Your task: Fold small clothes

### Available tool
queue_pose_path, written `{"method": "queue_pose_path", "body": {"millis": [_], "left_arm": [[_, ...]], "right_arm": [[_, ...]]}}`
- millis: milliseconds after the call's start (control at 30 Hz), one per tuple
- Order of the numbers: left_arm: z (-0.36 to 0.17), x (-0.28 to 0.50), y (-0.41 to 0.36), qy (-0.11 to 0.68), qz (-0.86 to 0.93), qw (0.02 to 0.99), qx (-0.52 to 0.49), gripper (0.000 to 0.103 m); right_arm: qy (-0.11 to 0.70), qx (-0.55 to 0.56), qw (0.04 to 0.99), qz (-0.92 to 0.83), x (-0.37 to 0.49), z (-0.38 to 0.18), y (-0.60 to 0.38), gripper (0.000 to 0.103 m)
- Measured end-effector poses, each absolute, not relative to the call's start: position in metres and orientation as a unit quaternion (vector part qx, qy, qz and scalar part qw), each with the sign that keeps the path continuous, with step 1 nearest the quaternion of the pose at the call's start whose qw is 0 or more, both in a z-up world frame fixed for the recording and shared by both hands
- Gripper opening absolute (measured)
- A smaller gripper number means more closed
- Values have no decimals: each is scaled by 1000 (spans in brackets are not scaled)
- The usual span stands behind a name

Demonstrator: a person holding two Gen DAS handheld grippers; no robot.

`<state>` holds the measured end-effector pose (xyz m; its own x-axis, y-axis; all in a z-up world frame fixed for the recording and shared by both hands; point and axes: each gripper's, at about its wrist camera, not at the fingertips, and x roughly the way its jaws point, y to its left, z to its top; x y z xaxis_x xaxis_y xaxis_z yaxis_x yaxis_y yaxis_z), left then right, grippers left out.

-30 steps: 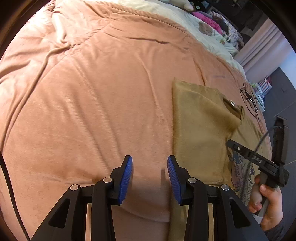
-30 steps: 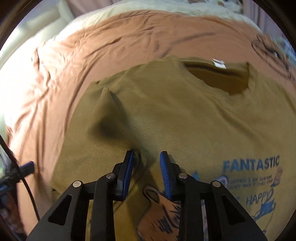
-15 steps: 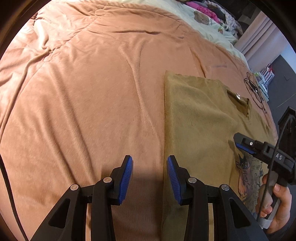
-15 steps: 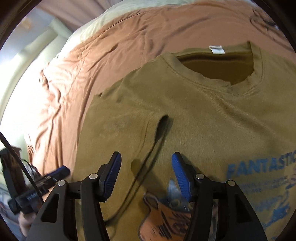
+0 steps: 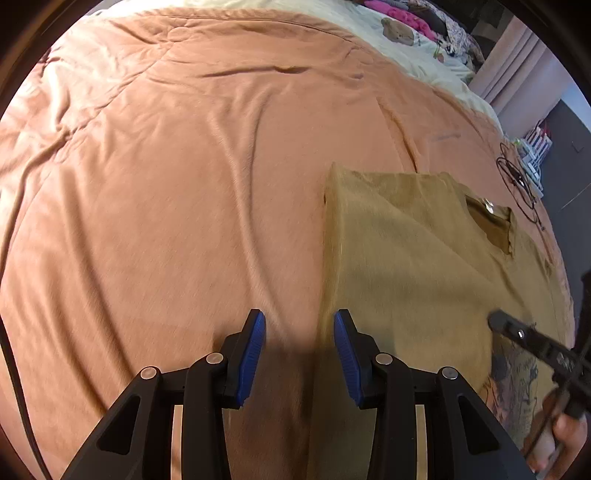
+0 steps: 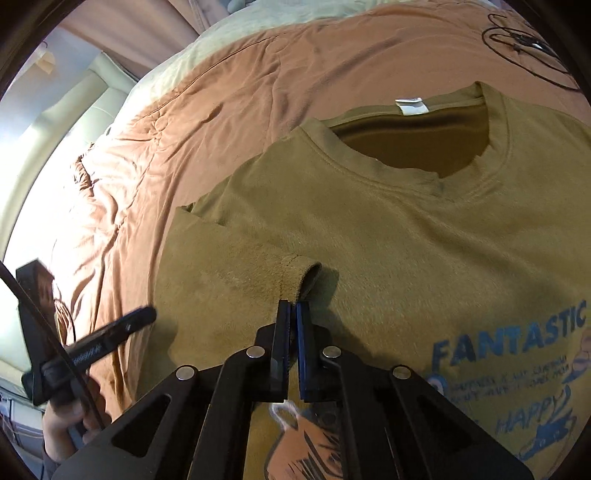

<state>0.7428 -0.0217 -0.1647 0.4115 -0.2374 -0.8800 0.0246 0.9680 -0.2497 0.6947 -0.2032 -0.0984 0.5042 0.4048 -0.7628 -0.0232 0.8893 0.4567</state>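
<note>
A wide bed carries everything, spread with a rumpled salmon-orange blanket (image 5: 192,192) whose creases run in long soft ridges. At the far end a pale cream sheet (image 5: 417,51) shows beyond the blanket's edge, with pink and patterned clothes (image 5: 410,18) heaped on it. An olive-tan T-shirt (image 6: 388,229) lies flat, front up, directly on the blanket, its neck opening toward the far end, its white label showing, and one sleeve turned in over the chest. Near the shirt's collar a thin black cable (image 6: 532,48) lies looped on the blanket.
</note>
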Motion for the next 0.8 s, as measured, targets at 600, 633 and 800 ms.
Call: {"method": "queue_pose_path", "body": {"millis": [600,633,800], "left_arm": [[-168,834,-33,528,-30,844,-89,42],[-164,832,-32,526,-28,845,-90,42],[-144,800,-26,519,-38,848,-95,42]], "right_arm": [[483,184,853,78,691,-100,-215,0],[482,183,854,69,691,-97,-219,0],[477,173,858,80,679,-83,-224,15]]}}
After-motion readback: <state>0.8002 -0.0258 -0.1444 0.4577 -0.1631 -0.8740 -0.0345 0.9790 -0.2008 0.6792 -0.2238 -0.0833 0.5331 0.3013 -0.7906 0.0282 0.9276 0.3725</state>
